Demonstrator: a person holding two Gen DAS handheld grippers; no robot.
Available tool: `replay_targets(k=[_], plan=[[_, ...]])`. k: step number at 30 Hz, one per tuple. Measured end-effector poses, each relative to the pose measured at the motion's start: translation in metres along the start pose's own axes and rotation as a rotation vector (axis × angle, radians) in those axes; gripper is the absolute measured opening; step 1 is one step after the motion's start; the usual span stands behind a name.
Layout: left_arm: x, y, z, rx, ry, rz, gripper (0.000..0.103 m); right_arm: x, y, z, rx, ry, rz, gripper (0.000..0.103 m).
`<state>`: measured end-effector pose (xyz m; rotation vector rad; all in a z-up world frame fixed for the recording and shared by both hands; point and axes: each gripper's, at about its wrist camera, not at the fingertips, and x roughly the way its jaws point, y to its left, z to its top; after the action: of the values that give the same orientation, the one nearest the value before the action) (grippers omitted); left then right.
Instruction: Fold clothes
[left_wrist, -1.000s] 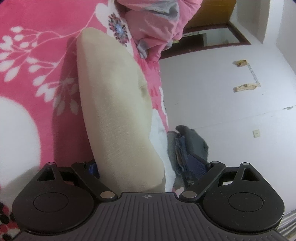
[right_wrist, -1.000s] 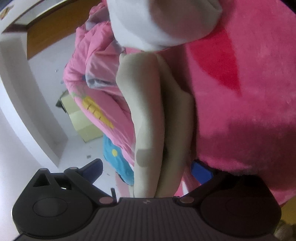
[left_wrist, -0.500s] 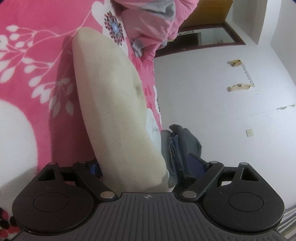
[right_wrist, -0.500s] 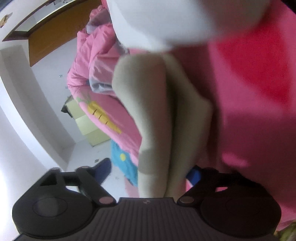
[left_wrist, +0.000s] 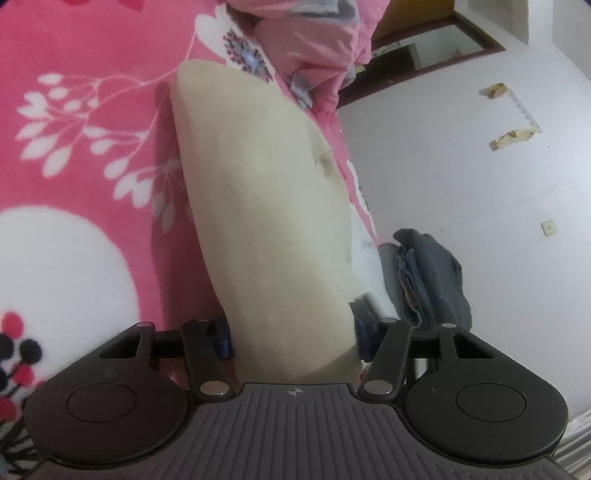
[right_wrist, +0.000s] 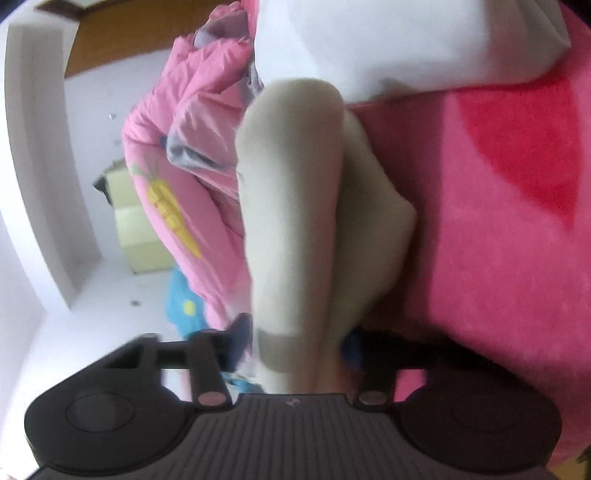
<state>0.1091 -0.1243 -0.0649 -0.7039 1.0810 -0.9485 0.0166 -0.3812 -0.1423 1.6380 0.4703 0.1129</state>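
Both hand-held grippers closed onto cream garment.

The garment is plain cream, with a grey patch near its hem in the right wrist view. The blanket under it is hot pink with white leaf sprays at 9 o'clock, a white disc at 8 o'clock and a red heart at 3 o'clock. The quilt is pale pink with a yellow carrot print, and the dark clothes at 4 o'clock are blue-grey.
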Motion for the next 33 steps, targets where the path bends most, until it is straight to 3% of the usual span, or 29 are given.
replay_targets(k=[14,26,33], plan=[[-0.059,0.024,-0.013,0.001,-0.041,-0.022,0.055,0.01,0.011,-0.057,-0.057,0.117,-0.059,0.04],[-0.134,0.052,-0.05,-0.034,-0.163,0.019,0.056,0.027,0.01,-0.111,-0.145,0.318,-0.108,0.041],[-0.131,0.047,-0.053,0.052,-0.127,0.135,0.07,-0.004,0.021,-0.099,-0.278,0.338,-0.178,0.053]])
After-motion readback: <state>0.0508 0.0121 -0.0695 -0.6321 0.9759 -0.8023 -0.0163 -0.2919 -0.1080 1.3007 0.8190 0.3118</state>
